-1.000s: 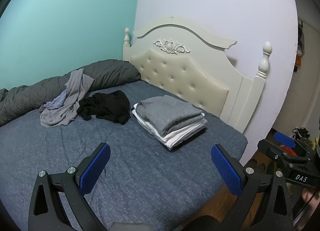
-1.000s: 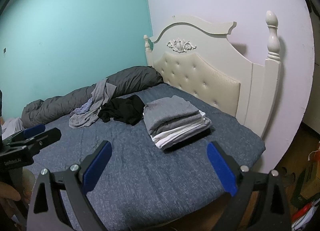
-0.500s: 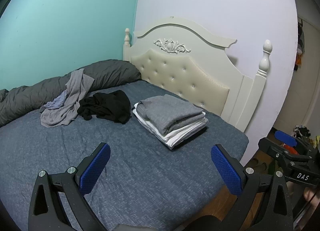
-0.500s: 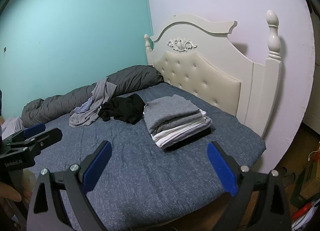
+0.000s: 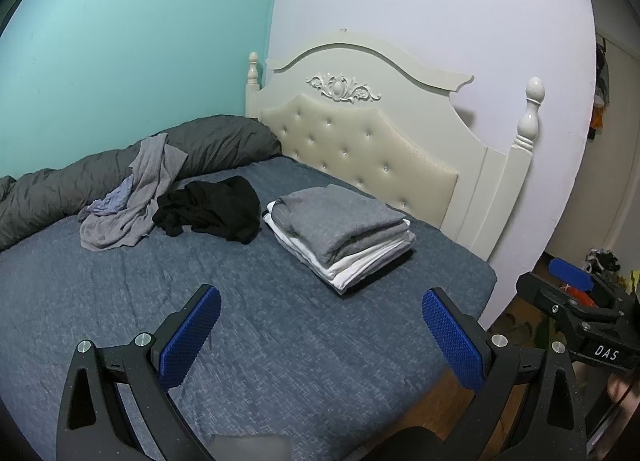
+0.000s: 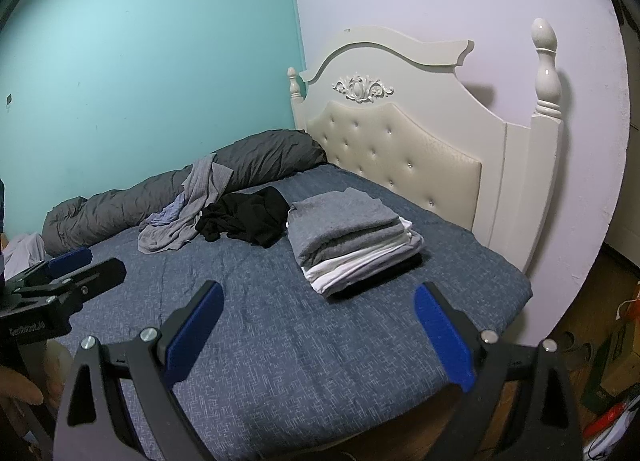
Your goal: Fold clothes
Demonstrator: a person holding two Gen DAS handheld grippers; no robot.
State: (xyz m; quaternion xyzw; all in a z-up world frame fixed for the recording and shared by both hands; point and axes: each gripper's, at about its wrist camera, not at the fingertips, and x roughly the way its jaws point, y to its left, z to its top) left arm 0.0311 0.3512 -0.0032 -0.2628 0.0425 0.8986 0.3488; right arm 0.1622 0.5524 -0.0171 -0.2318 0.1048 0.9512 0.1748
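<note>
A stack of folded clothes [image 5: 340, 229], grey on top and white below, lies on the blue bed [image 5: 120, 301] near the headboard; it also shows in the right wrist view [image 6: 348, 237]. A crumpled black garment [image 5: 216, 211] [image 6: 248, 219] lies left of the stack. A loose grey garment [image 5: 132, 205] [image 6: 188, 213] lies further left. My left gripper [image 5: 320, 325] is open and empty above the bed's near part. My right gripper [image 6: 318, 323] is open and empty, held over the bed's near edge. Each gripper shows at the edge of the other's view.
A rolled dark grey duvet [image 5: 80, 177] runs along the teal wall. A cream tufted headboard [image 5: 360, 153] with posts stands at the bed's far end. Wooden floor with clutter [image 6: 608, 401] lies to the right of the bed.
Both views have drifted very slightly; the clothes on the bed have not moved and both grippers stay open.
</note>
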